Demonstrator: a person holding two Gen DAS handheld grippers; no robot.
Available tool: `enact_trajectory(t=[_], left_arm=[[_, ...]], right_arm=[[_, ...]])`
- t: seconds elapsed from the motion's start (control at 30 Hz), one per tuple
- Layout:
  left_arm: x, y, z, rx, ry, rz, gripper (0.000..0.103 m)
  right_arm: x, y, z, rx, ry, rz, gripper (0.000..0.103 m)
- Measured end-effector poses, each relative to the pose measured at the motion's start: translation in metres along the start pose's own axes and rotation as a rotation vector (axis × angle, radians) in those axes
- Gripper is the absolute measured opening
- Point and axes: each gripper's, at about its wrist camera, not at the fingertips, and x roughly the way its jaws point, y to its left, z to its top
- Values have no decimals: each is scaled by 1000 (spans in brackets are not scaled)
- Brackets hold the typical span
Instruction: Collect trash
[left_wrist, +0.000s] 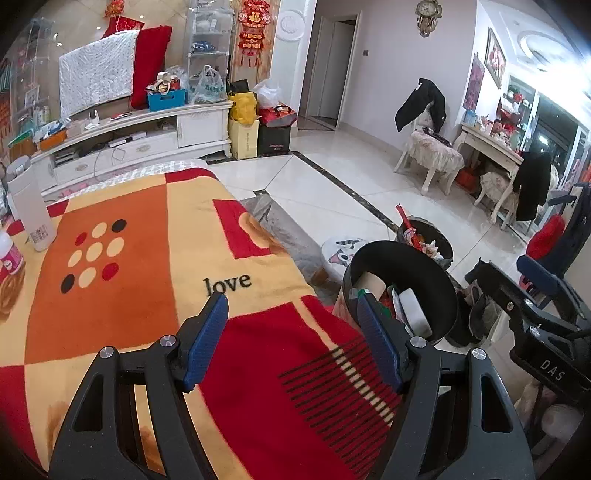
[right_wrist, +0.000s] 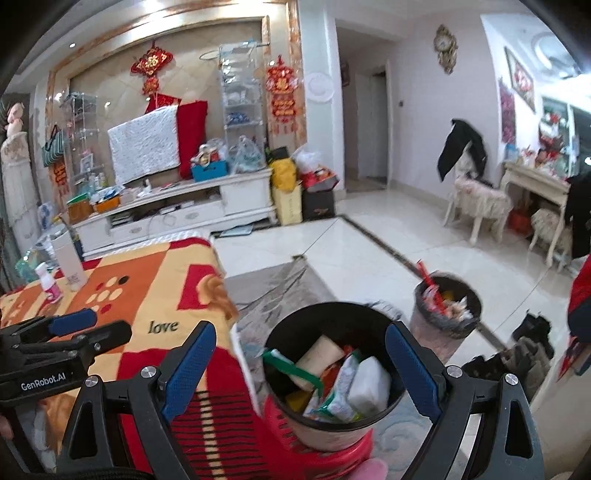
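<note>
Trash (right_wrist: 332, 380) in black bin (right_wrist: 373, 314) beside my table (left_wrist: 147, 258) | left tongs (left_wrist: 291, 339) apart, empty | right tongs (right_wrist: 303, 365) apart, empty | cloth looks cleared; bottles (left_wrist: 31, 210) remain, collecting likely nearly done

**Both grippers open, nothing held**

Left gripper (left_wrist: 291, 328): jaws apart at a moderate gap, blue pads facing each other, nothing between them. Angled downward, tips pointing to the far side. Black linkage arms spread symmetric at the near edge of its own view.

Right gripper (right_wrist: 299, 363): jaws spread wider than the left, nothing pressed by the pads. Also tilted downward, less steeply.

The two sit side by side, close, not touching: each shows at the edge of the other's view, both pointing roughly the same way.
</note>
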Motion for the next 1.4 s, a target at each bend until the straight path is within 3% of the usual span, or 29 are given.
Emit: enact_trajectory(t=[0.23, 1.4], left_arm=[[-1, -4, 0, 10, -4, 1, 72], [8, -23, -2, 59, 3, -28, 72]], right_arm=[[-3, -2, -1, 7, -33, -26, 92], [-5, -20, 7, 66, 8, -42, 93]])
